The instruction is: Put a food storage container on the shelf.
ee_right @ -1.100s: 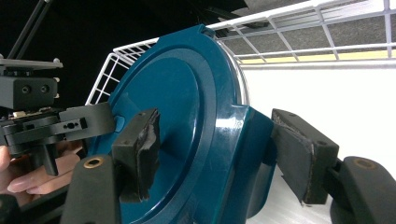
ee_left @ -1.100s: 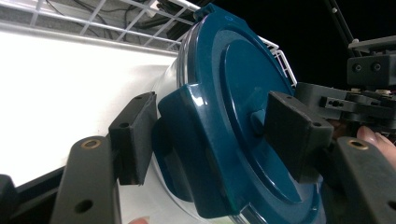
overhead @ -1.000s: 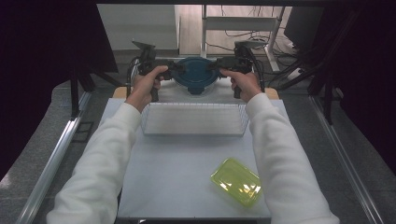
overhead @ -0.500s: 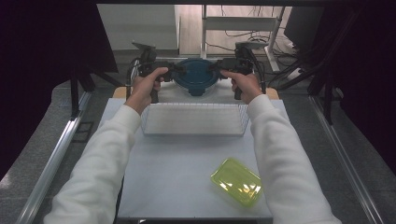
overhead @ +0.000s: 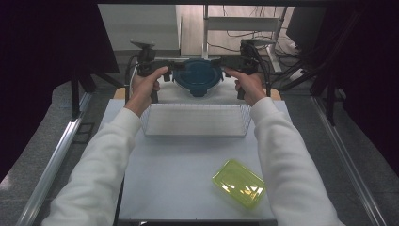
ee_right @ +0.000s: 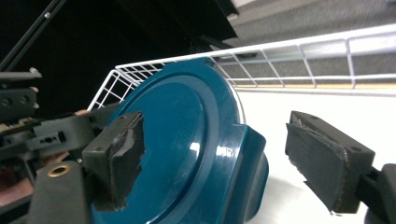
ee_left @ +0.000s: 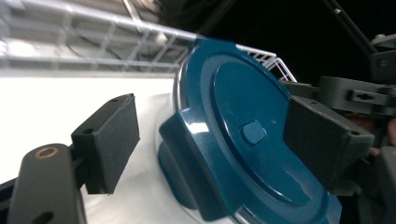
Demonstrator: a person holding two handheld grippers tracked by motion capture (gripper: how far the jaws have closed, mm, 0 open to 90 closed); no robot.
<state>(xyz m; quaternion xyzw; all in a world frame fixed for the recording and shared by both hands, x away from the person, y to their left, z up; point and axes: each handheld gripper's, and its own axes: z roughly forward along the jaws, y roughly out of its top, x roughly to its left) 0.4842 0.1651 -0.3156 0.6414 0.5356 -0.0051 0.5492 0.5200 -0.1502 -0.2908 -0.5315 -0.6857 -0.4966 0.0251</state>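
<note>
- Presently the round blue container (overhead: 198,76) sits at the upper centre of the high view, on the white table (overhead: 188,160) beyond the wire basket (overhead: 195,120); a gripper flanks it on each side.
- The left gripper (ee_left: 210,140) has just been opening; its jaws stand wide, the lid latch lies between them, and the left-hand pad is clear of the plastic, so nothing is gripped.
- The right gripper (ee_right: 219,158) has likewise just been opening; one pad lies against the lid's face, the other stands well off at the right of its frame; it holds nothing.
- Likely risk: a jaw drawn back carelessly could snag a side latch and drag or tip the container; the pads are close to it.
- The yellow-green lid (overhead: 238,183) lies at the lower right, well apart, out of harm's way.
</note>
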